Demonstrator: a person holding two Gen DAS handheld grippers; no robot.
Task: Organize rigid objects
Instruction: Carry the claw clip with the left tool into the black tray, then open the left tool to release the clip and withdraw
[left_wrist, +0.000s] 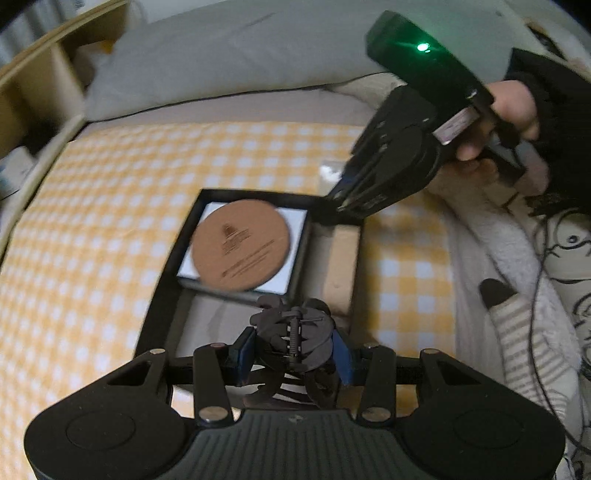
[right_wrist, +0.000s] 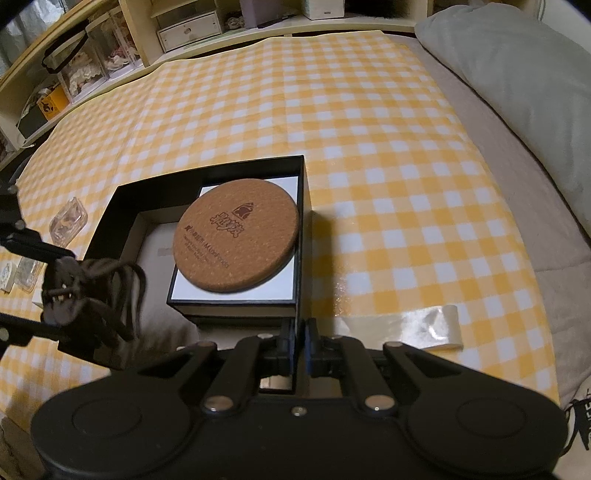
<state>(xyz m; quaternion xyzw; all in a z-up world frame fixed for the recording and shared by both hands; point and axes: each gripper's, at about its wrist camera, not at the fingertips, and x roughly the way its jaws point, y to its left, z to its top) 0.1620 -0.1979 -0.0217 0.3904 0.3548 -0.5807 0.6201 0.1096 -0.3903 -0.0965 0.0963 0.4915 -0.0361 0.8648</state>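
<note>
Our left gripper (left_wrist: 291, 350) is pinching a dark hair claw clip (left_wrist: 293, 339) between its blue pads, jaws partly apart to the clip's width. The clip's spring pin runs along the line of the fingers, its curved teeth spilling out in front of and behind the pads. From the right wrist camera the same clip (right_wrist: 74, 291) shows at the left edge, its long curved teeth trailing right toward the box.

The clip hangs over the near, bare part of a black box (left_wrist: 166, 295) lying on the yellow checked cloth (left_wrist: 92, 221). In the box's far part sits a smaller white-topped box (left_wrist: 297, 229), and on it a round cork coaster (left_wrist: 240, 245) lies flat, print up. A tan strip (left_wrist: 341, 266) stands along the box's right inside wall.

Over to our right gripper (right_wrist: 300, 345): its jaws are pressed nearly together on the thin wall of the black box (right_wrist: 300, 236), at the corner nearest that camera. In the left view that gripper (left_wrist: 347, 199) comes down from the upper right, a hand (left_wrist: 513, 110) in a dark fingerless glove around its handle.

Further out, a small clear plastic case (right_wrist: 68, 223) rests on the cloth left of the box, a clear sheet (right_wrist: 424, 325) lies to the right, and a grey pillow (right_wrist: 517, 92) lies beyond the cloth's edge.
</note>
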